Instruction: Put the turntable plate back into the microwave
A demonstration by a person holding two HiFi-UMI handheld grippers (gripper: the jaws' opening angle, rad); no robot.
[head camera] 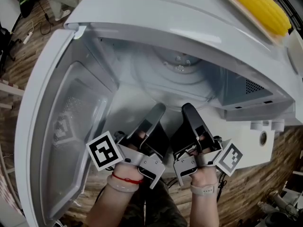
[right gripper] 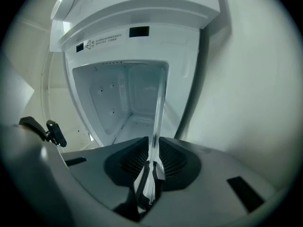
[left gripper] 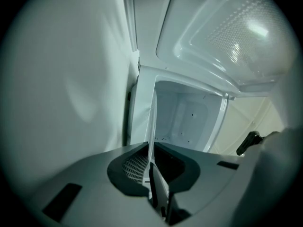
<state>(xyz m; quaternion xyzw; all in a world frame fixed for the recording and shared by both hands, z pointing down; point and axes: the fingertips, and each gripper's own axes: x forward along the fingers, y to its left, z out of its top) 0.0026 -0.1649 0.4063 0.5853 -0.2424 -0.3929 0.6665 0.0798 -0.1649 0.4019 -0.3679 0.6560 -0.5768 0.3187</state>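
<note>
The clear glass turntable plate (head camera: 177, 77) lies inside the white microwave's cavity (head camera: 142, 56), its near edge pointing at me. Both grippers hold that near edge side by side. My left gripper (head camera: 158, 110) is shut on the rim, and my right gripper (head camera: 188, 109) is shut on it just to the right. In the left gripper view the plate (left gripper: 152, 122) shows edge-on as a thin pale line running out from the left gripper (left gripper: 152, 161). The right gripper view shows the same plate edge (right gripper: 159, 108) rising from the right gripper (right gripper: 154, 148) toward the cavity.
The microwave door (head camera: 61, 126) hangs wide open on the left. A yellow corn cob (head camera: 258, 6) rests on top of the microwave at the right. The control panel with a knob (head camera: 263, 137) is right of the cavity. Wooden floor lies below.
</note>
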